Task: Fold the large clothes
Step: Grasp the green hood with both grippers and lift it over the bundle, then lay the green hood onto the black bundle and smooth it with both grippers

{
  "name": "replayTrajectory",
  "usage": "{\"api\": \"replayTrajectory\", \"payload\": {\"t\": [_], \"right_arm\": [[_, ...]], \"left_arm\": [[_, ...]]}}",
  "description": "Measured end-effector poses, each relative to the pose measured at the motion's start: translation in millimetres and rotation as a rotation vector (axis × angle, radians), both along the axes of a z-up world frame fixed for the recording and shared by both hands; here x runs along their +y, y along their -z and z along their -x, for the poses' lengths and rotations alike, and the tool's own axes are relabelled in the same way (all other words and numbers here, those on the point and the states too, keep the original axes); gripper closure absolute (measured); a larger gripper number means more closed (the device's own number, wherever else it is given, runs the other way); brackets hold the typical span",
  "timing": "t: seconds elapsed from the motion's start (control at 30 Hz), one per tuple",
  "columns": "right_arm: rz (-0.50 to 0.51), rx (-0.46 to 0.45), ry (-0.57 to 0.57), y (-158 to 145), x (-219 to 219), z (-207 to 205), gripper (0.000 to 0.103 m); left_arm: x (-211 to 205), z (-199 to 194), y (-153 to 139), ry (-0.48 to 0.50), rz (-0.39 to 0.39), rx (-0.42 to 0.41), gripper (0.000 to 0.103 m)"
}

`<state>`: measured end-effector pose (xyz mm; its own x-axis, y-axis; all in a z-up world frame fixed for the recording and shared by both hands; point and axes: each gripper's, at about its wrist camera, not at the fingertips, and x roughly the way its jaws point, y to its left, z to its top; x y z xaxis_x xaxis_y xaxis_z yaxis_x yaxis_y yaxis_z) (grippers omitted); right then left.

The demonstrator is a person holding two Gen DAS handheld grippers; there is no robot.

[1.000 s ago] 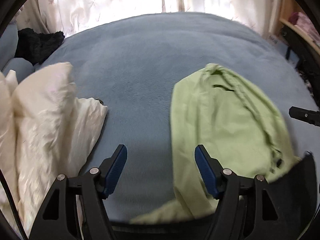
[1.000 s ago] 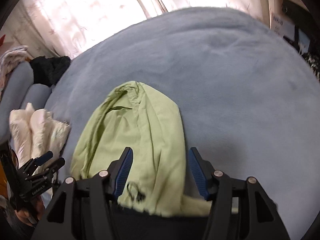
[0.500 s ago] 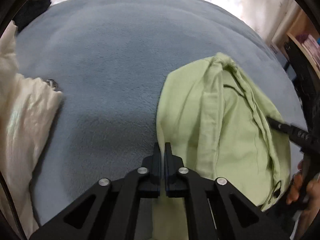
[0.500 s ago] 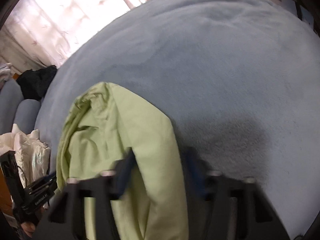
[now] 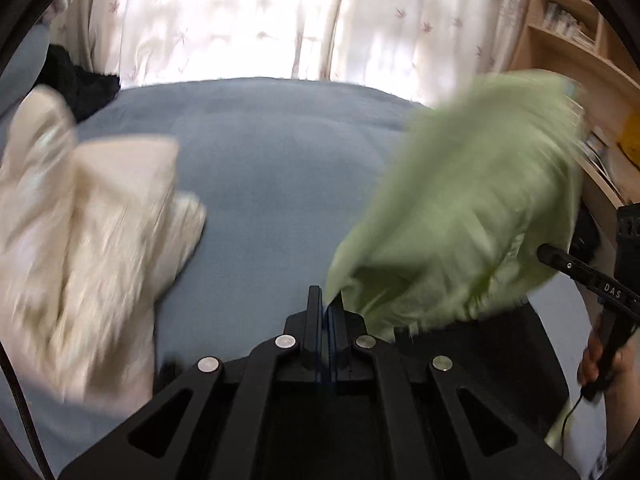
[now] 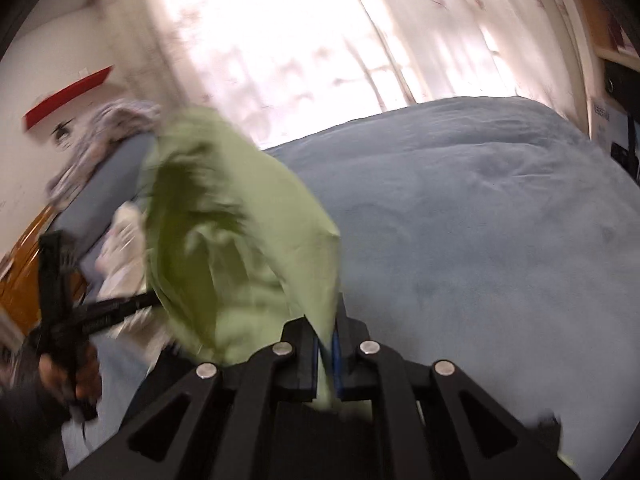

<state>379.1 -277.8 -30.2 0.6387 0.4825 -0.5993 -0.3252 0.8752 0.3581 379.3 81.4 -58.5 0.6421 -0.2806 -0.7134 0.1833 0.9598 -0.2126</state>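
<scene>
Pale green cloth fills the middle of both wrist views: it is the green garment [image 5: 460,216], lifted clear of the blue bed cover [image 5: 260,168] and smeared by motion blur. We see it strung between our two tools. The left tool [image 5: 325,308] has its jaws pressed together on one corner of the fabric, a thin edge of cloth running down between the blue pads. The right tool [image 6: 326,344] is clamped on another edge of the green garment [image 6: 240,240]; a fold of it passes between the pads, which have just parted by a sliver while the cloth sits pinched there.

In the left wrist view the garment billows up to the right, in front of a wooden bookshelf [image 5: 568,52], and the right tool [image 5: 584,276] shows at the far right edge with a hand [image 5: 600,364] on its handle. A heap of cream bedding [image 5: 88,232] lies on the bed to the left, a dark garment [image 5: 80,84] behind it, and sheer flowered curtains [image 5: 248,20] glow beyond.

In the right wrist view the left tool [image 6: 100,312] appears at the lower left, gripped by a hand [image 6: 68,372]. The blue bed cover [image 6: 480,240] stretches away to the right.
</scene>
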Motion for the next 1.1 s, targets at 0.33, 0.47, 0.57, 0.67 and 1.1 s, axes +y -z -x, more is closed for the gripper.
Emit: {"api": "replayTrajectory", "payload": {"t": [0.33, 0.47, 0.57, 0.67, 1.1], "right_arm": [[0.179, 0.335, 0.034, 76, -23, 141, 0.075], [0.113, 0.392, 0.026, 80, -16, 176, 0.074], [0.047, 0.384, 0.013, 73, -8, 192, 0.065], [-0.013, 0.373, 0.013, 69, 7, 191, 0.054], [-0.264, 0.392, 0.171, 116, 15, 157, 0.053]], "left_arm": [[25, 158, 61, 0.034, -0.085, 0.257, 0.091], [26, 194, 62, 0.044, -0.024, 0.286, 0.075], [18, 201, 57, 0.065, 0.055, 0.281, 0.058], [10, 192, 51, 0.067, 0.149, 0.260, 0.049], [-24, 133, 116, -0.069, 0.459, 0.345, 0.049]]}}
